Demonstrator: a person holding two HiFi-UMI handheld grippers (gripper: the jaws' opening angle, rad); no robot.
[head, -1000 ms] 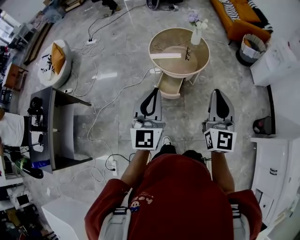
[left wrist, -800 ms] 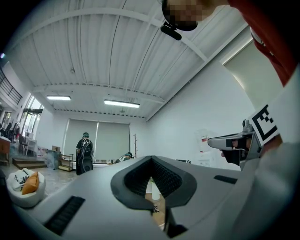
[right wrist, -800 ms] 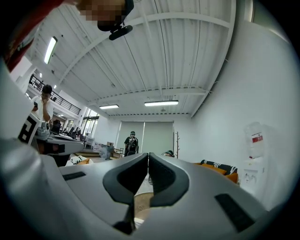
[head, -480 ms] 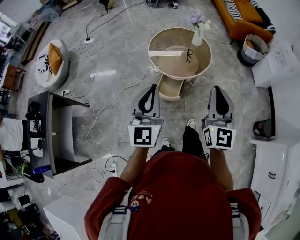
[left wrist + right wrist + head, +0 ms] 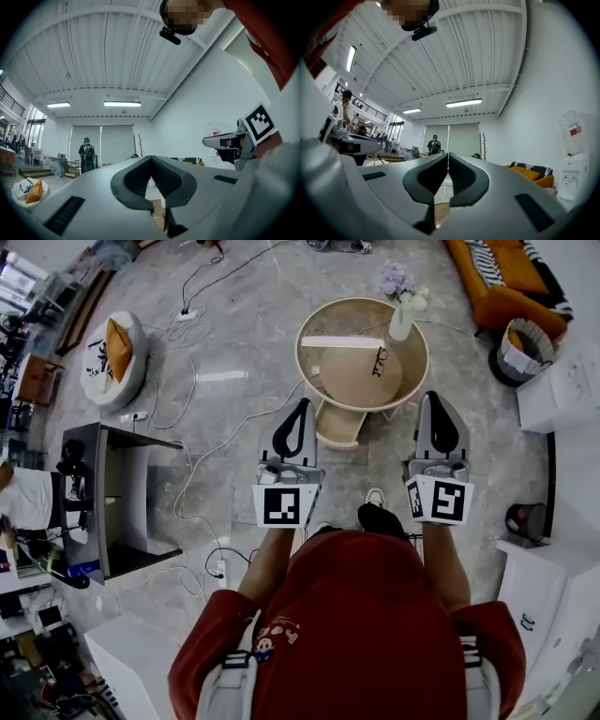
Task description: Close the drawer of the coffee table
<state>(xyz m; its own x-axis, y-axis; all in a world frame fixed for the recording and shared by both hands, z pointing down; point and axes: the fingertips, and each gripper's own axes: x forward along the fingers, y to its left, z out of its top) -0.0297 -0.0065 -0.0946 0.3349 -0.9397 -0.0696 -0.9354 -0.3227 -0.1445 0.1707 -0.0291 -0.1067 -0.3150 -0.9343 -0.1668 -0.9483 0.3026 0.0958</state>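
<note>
Clearly drawer (image 5: 339, 425) open beneath coffee table surface (image 5: 361, 381), not yet reached. Left gripper (image 5: 302, 404), right gripper (image 5: 433, 397): jaws pressed together, empty. Close in, push drawer front squarely, centred.

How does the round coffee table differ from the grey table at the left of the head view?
The coffee table is round and beige; the grey table is rectangular. The coffee table stands ahead of the person, drawer pulled open; the grey table stands to the left. Both rest on the floor.
</note>
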